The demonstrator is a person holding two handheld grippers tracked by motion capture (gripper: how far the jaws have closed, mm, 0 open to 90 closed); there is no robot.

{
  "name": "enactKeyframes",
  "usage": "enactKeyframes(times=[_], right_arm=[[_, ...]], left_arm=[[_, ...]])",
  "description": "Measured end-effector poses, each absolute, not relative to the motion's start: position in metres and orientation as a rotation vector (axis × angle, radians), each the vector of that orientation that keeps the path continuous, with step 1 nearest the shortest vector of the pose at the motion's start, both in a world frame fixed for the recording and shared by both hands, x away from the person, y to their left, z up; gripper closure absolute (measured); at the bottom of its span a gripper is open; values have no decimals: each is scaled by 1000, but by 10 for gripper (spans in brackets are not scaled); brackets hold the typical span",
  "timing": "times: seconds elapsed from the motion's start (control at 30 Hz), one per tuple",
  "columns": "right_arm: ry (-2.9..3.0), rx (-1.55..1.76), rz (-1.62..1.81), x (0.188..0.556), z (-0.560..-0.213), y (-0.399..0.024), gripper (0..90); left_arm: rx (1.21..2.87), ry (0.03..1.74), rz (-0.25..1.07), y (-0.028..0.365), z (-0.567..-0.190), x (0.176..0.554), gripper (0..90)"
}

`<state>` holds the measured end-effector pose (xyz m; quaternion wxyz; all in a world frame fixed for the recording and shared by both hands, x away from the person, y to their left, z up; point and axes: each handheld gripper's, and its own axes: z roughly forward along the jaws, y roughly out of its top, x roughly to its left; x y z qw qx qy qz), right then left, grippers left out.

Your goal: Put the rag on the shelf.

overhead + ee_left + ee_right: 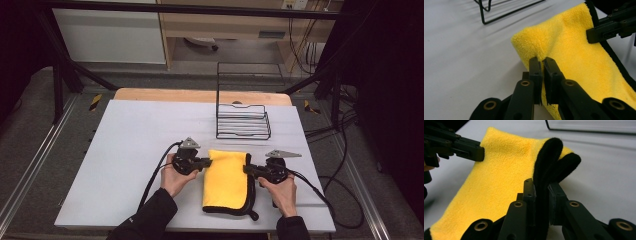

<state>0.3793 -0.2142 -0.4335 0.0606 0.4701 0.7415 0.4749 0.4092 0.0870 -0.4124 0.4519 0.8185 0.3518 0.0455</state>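
A folded yellow cloth [226, 178] with a black trim lies on the white table near the front edge. My left gripper [206, 161] pinches the cloth's left far corner; in the left gripper view its jaws are shut on the yellow fold [541, 47], which puckers up between them. My right gripper [246, 169] holds the right far corner. In the right gripper view the jaws are clamped on the black-trimmed edge [547, 162], which bulges above them. The other gripper shows across the cloth in each gripper view.
A black wire rack [243, 121] stands behind the cloth, toward the table's far side. Cables trail from both grippers over the table [125, 150]. A wooden board edges the far side, and metal frame bars run along the floor.
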Motion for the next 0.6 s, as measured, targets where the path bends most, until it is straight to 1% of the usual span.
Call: enactKeyframes(times=[0.33,0.6], right_arm=[[2126,1263,1522,367,-390,-213,794],[2045,1162,1531,365,-359,-210,797]], left_arm=[[1934,772,233,89,-371,396,849],[1889,730,291,90,-345,396,849]])
